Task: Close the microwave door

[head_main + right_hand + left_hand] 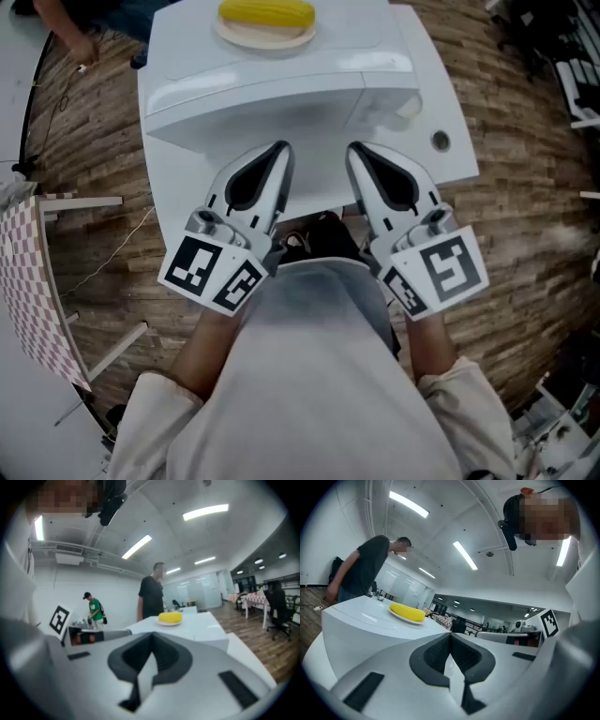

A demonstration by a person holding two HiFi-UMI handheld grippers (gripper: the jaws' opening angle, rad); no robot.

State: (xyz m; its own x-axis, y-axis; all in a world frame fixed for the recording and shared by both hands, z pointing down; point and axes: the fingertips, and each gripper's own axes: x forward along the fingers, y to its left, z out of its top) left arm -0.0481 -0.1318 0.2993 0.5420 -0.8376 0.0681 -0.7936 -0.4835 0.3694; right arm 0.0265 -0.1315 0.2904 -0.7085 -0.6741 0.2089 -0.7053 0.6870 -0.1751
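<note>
A white microwave (272,89) stands on a white table (445,122), seen from above; from here I cannot tell how its door stands. On its top lies a yellow corn cob (267,13) on a pale plate (267,38). Both grippers hover side by side in front of the microwave, close to my chest, and touch nothing. The left gripper (279,150) is shut and empty, its fingers meeting at the tip (450,637). The right gripper (356,152) is likewise shut and empty (151,635). The corn (408,611) (169,617) shows beyond the jaws in both gripper views.
A person in a dark shirt (84,23) stands behind the table at the far left. A checkered board on a wooden frame (28,291) leans at my left. Wooden floor surrounds the table. Office chairs (276,606) stand far right.
</note>
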